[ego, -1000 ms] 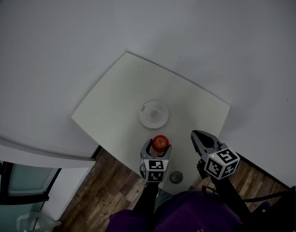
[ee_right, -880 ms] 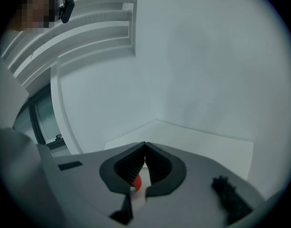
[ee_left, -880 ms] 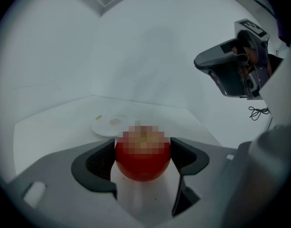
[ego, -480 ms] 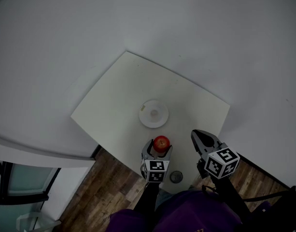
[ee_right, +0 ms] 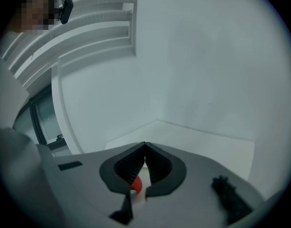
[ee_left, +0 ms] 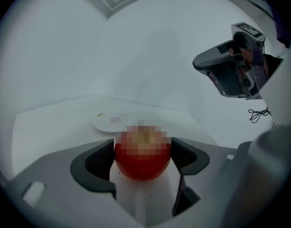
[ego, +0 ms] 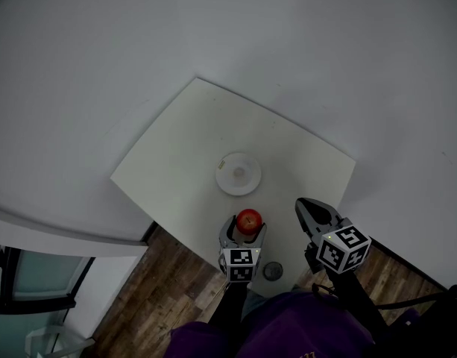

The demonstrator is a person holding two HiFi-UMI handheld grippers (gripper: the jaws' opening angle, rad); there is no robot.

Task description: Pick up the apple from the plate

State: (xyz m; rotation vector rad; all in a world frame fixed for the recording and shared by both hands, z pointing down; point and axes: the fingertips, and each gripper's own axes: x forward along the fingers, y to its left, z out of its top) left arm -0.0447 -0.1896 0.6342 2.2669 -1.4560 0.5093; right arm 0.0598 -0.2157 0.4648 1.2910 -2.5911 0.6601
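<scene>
1. Holds the left gripper over the near edge of the table, pointing toward the far side.
2. Squeezes the red apple between its two jaws, on the near side of the white plate and apart from it.
3. Hangs the right gripper just to the right, jaws pressed together with nothing inside.
4. Looks the same as half a second ago: apple and both grippers in the same spots.
</scene>
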